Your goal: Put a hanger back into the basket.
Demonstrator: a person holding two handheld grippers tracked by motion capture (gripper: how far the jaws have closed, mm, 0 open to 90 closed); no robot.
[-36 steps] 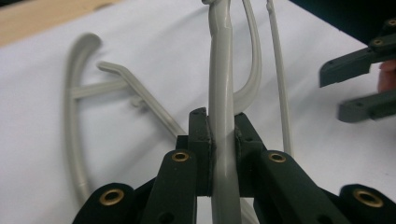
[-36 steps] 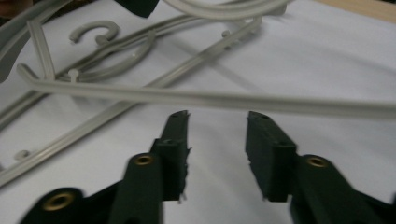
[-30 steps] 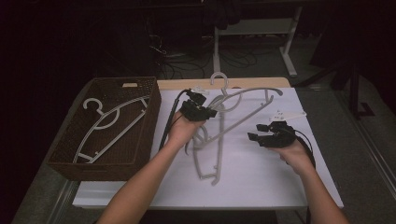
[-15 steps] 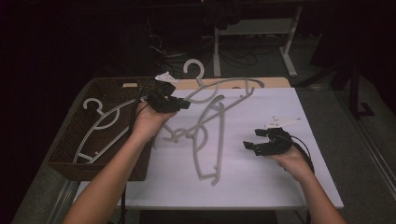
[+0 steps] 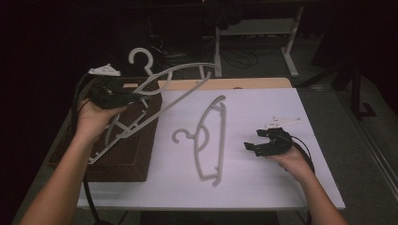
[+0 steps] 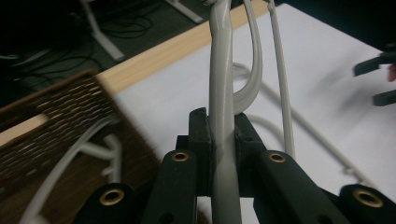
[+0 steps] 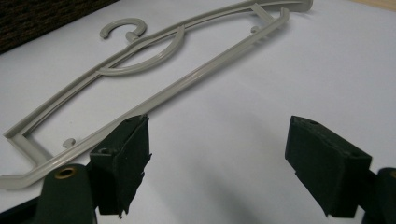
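High view: the left tool [image 5: 110,91] is clamped on a grey hanger [image 5: 159,93], held raised above the wicker basket [image 5: 131,159] at the left edge of the counter [image 5: 263,187]. The hanger's hook points up and away, and its bar slopes down over the basket. A second hanger [image 5: 209,138] lies flat on the white counter surface, between the basket and the right tool [image 5: 263,143]. The right tool is apart from the second hanger, and its jaws have just been opening with nothing between them.

Left gripper view: the left tool [image 6: 223,135] has both pads pressed on the grey hanger [image 6: 220,70], whose arm runs straight up between them. The basket [image 6: 51,116] sits at left.

Right gripper view: the right tool [image 7: 217,154] stands wide apart and empty above the bare counter [image 7: 261,84]. The second hanger [image 7: 159,60] lies flat beyond it, its bar passing just behind the left jaw.
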